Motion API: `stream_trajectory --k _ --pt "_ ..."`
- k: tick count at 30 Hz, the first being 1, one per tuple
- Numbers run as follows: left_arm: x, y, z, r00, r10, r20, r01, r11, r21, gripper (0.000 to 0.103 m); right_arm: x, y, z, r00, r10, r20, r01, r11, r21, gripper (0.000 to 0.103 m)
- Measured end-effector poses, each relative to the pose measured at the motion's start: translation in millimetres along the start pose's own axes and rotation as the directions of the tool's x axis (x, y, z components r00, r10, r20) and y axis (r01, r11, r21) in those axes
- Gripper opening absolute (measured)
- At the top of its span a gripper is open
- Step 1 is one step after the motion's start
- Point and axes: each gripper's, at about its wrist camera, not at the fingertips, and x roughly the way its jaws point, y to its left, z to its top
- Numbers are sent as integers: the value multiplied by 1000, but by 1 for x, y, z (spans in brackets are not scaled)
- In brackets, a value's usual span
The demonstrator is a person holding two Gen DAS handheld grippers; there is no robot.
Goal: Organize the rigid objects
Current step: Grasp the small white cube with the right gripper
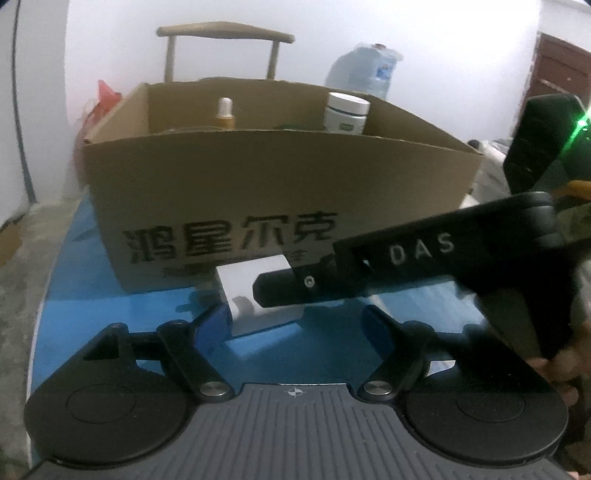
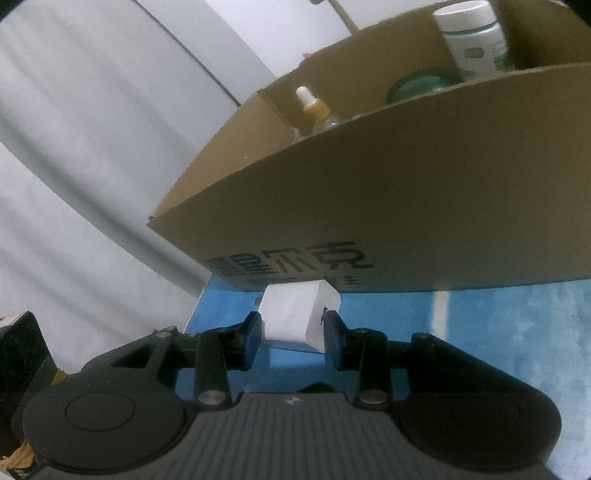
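A small white block (image 2: 295, 317) sits on the blue table (image 2: 480, 332) just in front of a brown cardboard box (image 2: 406, 206). My right gripper (image 2: 293, 330) has its two pads pressed on the block's sides. In the left wrist view the same block (image 1: 255, 291) lies ahead of my open, empty left gripper (image 1: 295, 328), and the right gripper's black finger (image 1: 332, 280) reaches in over it from the right. Inside the box (image 1: 258, 192) stand a dropper bottle (image 1: 225, 114), a white jar (image 1: 345, 112) and a green lid (image 2: 417, 85).
A large water bottle (image 1: 364, 70) and a wooden chair back (image 1: 221, 33) stand behind the box. A red bag (image 1: 105, 98) lies at the box's left. White wall fills the left of the right wrist view. The blue table's left edge (image 1: 48, 295) borders a grey floor.
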Motion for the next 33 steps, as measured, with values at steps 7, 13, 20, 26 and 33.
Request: stream_trajectory --k 7,13,20,26,33 --pt "0 -27 -2 997 -72 -16 73 996 52 80 -29 -16 -9 999 -38 15 38 999 11 40" --pt "3 -52 -4 990 -131 -47 135 987 85 80 -61 -29 -24 997 -73 27 73 997 33 40" --pt "6 -71 -7 985 -155 -78 164 980 113 80 -87 -37 -38 993 -110 32 108 993 55 41" --pt "6 -77 -9 982 -166 -87 176 977 121 80 -90 -34 -45 991 -131 35 128 990 66 41" --pt "11 -77 -7 990 -103 -92 115 985 131 87 -85 -32 -41 985 -166 50 163 985 61 41"
